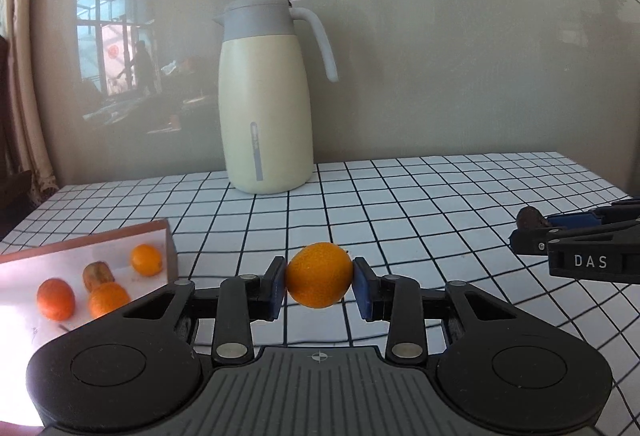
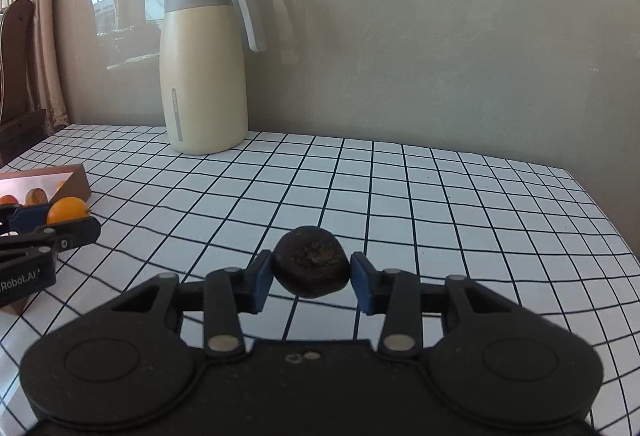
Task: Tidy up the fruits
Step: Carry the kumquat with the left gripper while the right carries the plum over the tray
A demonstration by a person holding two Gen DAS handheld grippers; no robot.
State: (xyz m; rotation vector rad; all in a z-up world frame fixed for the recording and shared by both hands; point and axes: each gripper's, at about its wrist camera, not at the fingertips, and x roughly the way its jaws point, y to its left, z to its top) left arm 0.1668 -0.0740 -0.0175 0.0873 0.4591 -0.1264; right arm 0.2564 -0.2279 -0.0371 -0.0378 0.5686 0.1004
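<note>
My left gripper (image 1: 319,286) is shut on a small orange (image 1: 319,274) and holds it above the checked tablecloth, right of a brown box (image 1: 170,242). The box holds three small oranges (image 1: 146,259) and a brownish fruit (image 1: 97,274). My right gripper (image 2: 311,276) is shut on a dark, almost black fruit (image 2: 310,262) above the cloth. The right gripper shows at the right edge of the left wrist view (image 1: 532,230), with the dark fruit (image 1: 529,218). The left gripper (image 2: 68,226) with its orange (image 2: 67,209) shows at the left of the right wrist view, in front of the box (image 2: 78,181).
A tall cream thermos jug (image 1: 266,95) with a grey lid and handle stands at the back of the table by the wall; it also shows in the right wrist view (image 2: 204,71). The tablecloth (image 1: 420,203) is white with a black grid. A curtain (image 1: 20,75) hangs at the left.
</note>
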